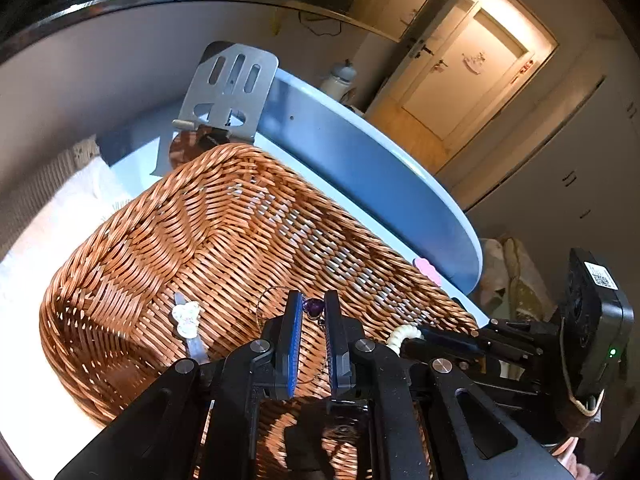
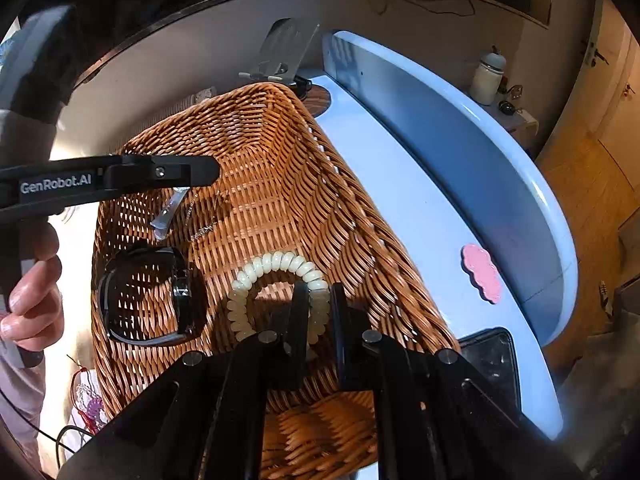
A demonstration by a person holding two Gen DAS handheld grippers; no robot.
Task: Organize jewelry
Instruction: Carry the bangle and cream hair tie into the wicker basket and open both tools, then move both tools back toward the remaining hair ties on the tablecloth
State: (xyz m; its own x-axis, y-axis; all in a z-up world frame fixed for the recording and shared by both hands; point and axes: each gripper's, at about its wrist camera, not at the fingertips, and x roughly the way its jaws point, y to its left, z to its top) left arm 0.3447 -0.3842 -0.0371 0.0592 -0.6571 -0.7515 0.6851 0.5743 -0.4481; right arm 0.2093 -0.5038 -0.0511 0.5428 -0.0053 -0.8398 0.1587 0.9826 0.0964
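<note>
A brown wicker basket stands on a pale blue table. My left gripper hangs over its inside, shut on a thin chain necklace with a purple pendant; the chain dangles below the tip. My right gripper is over the basket too, shut on a cream beaded bracelet that loops out past its fingers. A clear hair clip and a black watch lie on the basket floor.
A pink cloud-shaped dish sits on the blue table to the basket's right, near its raised curved rim. A metal stand rises behind the basket. A black flat device lies front right. A hand grips the left tool.
</note>
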